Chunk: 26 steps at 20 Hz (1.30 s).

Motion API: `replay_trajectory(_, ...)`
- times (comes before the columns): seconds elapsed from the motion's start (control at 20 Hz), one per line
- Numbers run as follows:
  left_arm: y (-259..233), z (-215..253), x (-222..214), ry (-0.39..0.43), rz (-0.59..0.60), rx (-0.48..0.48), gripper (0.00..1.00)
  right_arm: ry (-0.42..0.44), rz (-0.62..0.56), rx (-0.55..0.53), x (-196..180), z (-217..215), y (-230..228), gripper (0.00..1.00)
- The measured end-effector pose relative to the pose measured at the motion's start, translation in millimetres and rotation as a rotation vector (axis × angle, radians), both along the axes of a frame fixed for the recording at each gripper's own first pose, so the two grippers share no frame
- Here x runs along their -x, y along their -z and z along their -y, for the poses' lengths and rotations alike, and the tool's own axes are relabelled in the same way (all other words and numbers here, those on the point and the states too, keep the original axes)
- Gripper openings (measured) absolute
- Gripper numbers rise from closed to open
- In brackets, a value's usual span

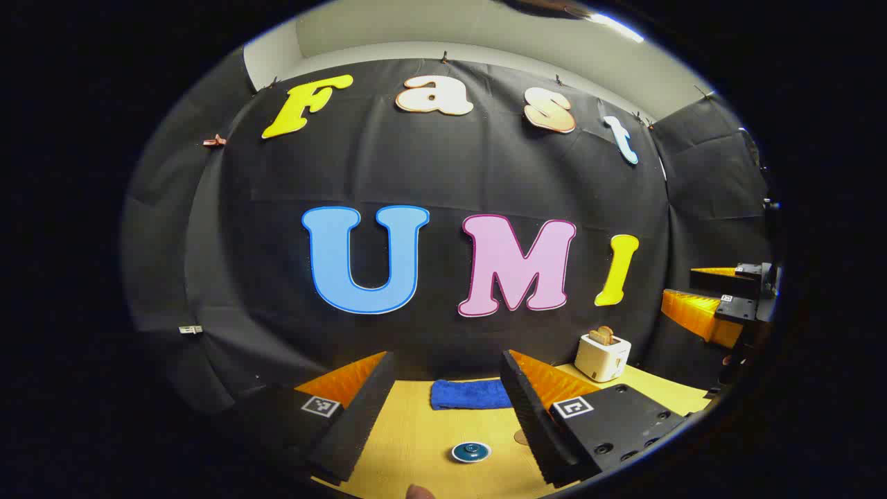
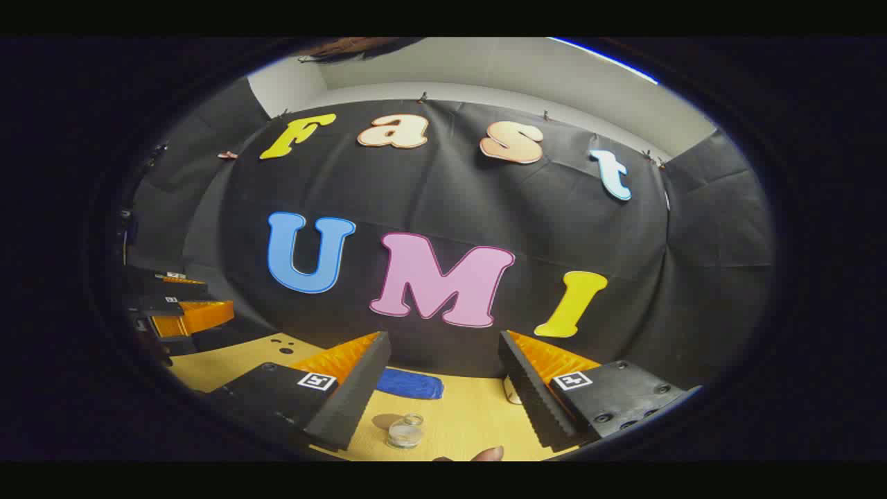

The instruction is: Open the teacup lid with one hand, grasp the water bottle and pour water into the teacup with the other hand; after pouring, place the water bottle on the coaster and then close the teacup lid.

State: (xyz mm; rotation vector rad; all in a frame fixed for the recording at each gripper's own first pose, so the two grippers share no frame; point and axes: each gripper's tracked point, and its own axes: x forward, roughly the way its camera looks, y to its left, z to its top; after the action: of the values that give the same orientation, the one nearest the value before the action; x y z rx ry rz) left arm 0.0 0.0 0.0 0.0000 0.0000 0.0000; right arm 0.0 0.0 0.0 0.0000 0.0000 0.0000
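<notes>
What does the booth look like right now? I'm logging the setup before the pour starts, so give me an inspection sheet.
Surface: yellow wooden table, lit from above.
Job's things: teacup with its lid on, seen from above; small clear bottle standing upright; round coaster partly hidden behind a finger.
Clutter: blue towel at the back; white toaster with bread in it.
Grippers: left gripper open, above the table, holding nothing; right gripper open, holding nothing.
Cables: nothing seen.
Surroundings: black cloth wall, pale wall above it.
</notes>
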Motion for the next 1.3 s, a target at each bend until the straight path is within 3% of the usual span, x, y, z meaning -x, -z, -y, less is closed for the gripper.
replay_trajectory(0.85, 7.4, 12.0, -14.3, 0.039, 0.003, -0.025, 0.96, -0.005, -0.01, 0.001, -0.4, -1.3, 3.7, 0.97)
replay_trajectory(1.3, 115.9, 27.9, -57.4, 0.075, -0.075, 0.0, 0.96, -0.063, -0.072, -0.015, 4.0, -14.5, 22.8, 0.96)
